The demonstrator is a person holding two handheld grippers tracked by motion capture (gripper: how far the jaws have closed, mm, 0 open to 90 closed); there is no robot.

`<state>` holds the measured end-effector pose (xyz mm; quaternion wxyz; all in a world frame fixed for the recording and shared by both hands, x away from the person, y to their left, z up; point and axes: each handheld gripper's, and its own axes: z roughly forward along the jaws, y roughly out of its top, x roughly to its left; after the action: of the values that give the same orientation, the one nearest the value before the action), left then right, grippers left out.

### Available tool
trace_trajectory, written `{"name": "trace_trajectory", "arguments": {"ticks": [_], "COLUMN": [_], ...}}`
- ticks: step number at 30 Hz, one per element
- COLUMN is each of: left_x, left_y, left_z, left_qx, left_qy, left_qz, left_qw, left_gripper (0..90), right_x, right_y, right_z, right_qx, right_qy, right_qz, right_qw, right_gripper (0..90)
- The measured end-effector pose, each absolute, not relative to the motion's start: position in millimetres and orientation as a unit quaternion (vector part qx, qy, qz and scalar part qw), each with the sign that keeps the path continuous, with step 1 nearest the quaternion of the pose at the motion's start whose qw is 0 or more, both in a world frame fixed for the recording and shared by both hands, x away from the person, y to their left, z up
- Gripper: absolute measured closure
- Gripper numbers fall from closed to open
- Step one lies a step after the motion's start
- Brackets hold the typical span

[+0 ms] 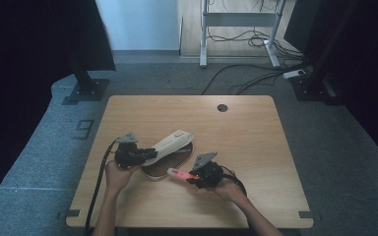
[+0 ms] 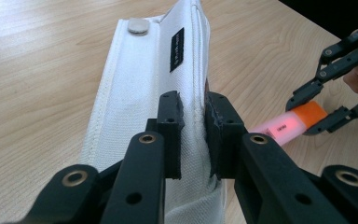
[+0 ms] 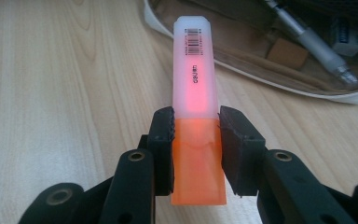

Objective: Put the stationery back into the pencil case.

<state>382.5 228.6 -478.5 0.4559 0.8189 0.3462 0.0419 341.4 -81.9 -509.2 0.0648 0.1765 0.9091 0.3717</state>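
A white fabric pencil case (image 1: 170, 142) lies open at the middle of the wooden table (image 1: 261, 147). Its lid flap (image 2: 140, 88), with a metal snap (image 2: 137, 25) and a small black label, is lifted, and my left gripper (image 1: 147, 153) (image 2: 193, 135) is shut on the flap's edge. To the right, my right gripper (image 1: 193, 178) (image 3: 196, 149) is shut on the orange cap end of a pink highlighter (image 1: 178, 173) (image 3: 193, 70). The highlighter's body points toward the case, just above the table. The left gripper view also catches the right gripper (image 2: 310, 116) with the highlighter (image 2: 284, 126).
Inside the open case (image 3: 261, 74) lie a silver pen (image 3: 307, 37), a white eraser (image 3: 347, 39) and a small brown block (image 3: 286, 53). The table has a cable hole (image 1: 222, 107) near its far edge. Stands and cables sit on the floor beyond.
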Motion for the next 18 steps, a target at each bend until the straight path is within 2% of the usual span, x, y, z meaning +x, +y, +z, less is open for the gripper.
{"name": "trace_trajectory", "arguments": {"ticks": [18], "left_x": [381.5], "left_y": [229.8], "left_z": [-476.6], "left_qx": [0.817], "left_qy": [0.345], "left_qz": [0.042], "left_qw": [0.460], "left_gripper": [76.9], "right_x": [361.0], "right_y": [-82.0], "right_z": [-504.6], "right_qx": [0.196], "right_qy": [0.905], "right_qz": [0.370], "right_qw": [0.079], "right_gripper": [65.8]}}
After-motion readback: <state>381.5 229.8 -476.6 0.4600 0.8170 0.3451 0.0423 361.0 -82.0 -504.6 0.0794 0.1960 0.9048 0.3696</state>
